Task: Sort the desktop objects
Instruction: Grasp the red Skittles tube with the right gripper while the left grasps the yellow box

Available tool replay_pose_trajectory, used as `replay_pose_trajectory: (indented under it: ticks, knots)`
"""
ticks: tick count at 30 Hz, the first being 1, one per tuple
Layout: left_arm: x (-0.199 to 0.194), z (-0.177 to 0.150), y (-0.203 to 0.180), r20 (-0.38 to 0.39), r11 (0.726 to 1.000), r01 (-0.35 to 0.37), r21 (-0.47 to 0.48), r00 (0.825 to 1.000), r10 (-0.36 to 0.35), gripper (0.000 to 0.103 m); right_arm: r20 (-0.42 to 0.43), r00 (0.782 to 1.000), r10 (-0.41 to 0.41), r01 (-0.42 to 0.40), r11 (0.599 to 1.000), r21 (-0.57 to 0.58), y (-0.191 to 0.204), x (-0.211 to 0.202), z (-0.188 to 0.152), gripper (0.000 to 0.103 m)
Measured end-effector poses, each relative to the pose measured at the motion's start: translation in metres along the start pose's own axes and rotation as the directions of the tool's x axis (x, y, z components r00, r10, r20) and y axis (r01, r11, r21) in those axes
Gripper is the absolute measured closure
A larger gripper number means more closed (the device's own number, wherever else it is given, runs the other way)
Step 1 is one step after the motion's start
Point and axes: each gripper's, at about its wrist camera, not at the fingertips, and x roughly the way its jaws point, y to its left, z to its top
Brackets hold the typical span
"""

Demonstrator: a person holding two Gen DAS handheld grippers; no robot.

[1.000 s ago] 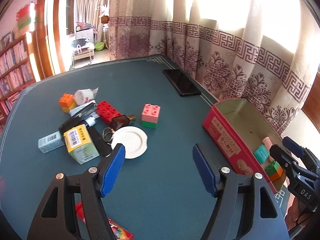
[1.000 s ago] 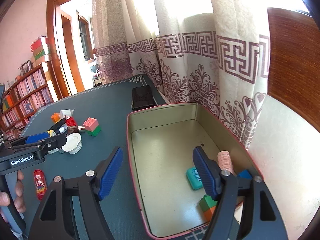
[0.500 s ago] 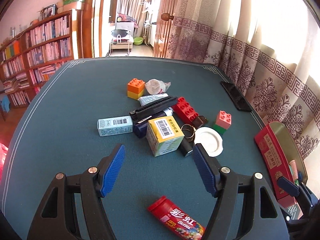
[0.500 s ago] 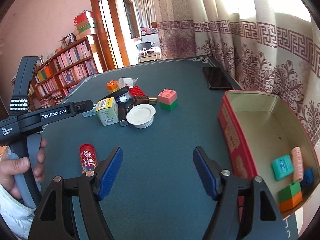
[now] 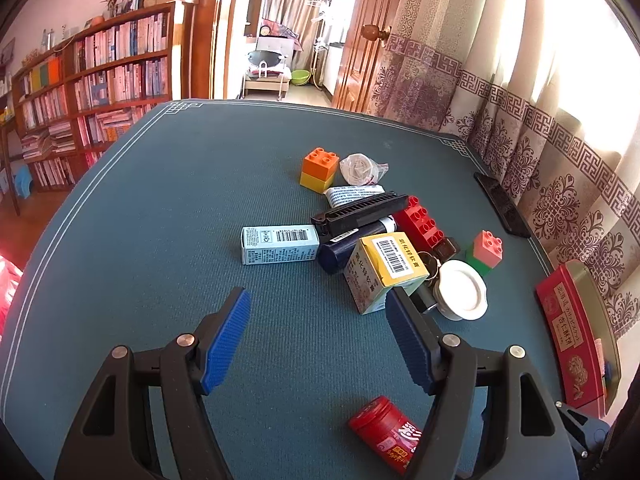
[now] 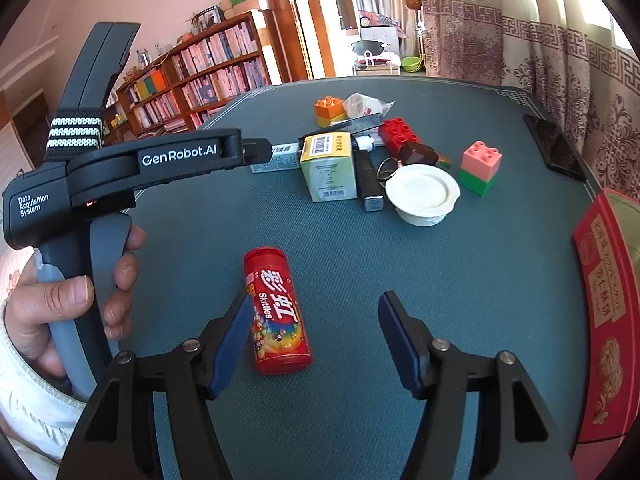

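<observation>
Skittles tube (image 6: pixel 278 312), red, lying on its side on the green desk (image 6: pixel 360 272), cap end away from the right-wrist camera; just inside the left blue pad of the right gripper (image 6: pixel 312 336), looks touching or nearly so, can't tell for sure. Right jaws closing, tube between them off-centre, right pad well clear of it. Same tube seen low in the left-wrist view (image 5: pixel 386 434), below the left gripper (image 5: pixel 318 336). Left jaws apart, nothing between them, over bare desk in front of the clutter. Left gripper body also in the right view, held by a hand (image 6: pixel 68 312) in a white sleeve. Clutter pile mid-desk: yellow-topped box (image 5: pixel 386 270), pale blue box (image 5: pixel 280 245), black comb-like bar (image 5: pixel 360 213), red brick (image 5: pixel 420 224), orange-on-yellow brick (image 5: pixel 319 170), pink-on-green brick (image 5: pixel 485 249), white lid (image 5: pixel 460 290), wrapped white roll (image 5: pixel 360 168). Black phone (image 5: pixel 502 210) near curtain edge. Red tin (image 5: pixel 572 336) at right desk edge, well apart from tube.
</observation>
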Motion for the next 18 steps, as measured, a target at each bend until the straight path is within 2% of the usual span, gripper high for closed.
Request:
replay_pose_trajectory:
  ticks: [4,7,14,18]
  knots:
    - [0.004,-0.001,0.004,-0.008,1.0,0.002,-0.014,1.0,-0.002,0.03,-0.063,0.997,0.051,-0.052,0.999,-0.003,0.004,0.019,0.001,0.049]
    - [0.006,-0.002,0.005,-0.014,1.0,0.003,-0.014,1.0,-0.003,0.03,-0.084,0.994,0.069,-0.071,0.997,-0.018,0.009,0.027,0.002,0.052]
    - [0.01,-0.003,0.002,-0.025,1.0,0.002,-0.004,1.0,-0.002,0.03,-0.147,0.988,0.038,-0.047,0.997,-0.055,0.016,0.044,0.001,0.06]
    - [0.011,-0.003,-0.002,-0.031,1.0,0.001,0.01,1.0,-0.001,0.03,-0.143,0.989,0.025,-0.035,0.997,-0.066,0.017,0.044,0.0,0.061]
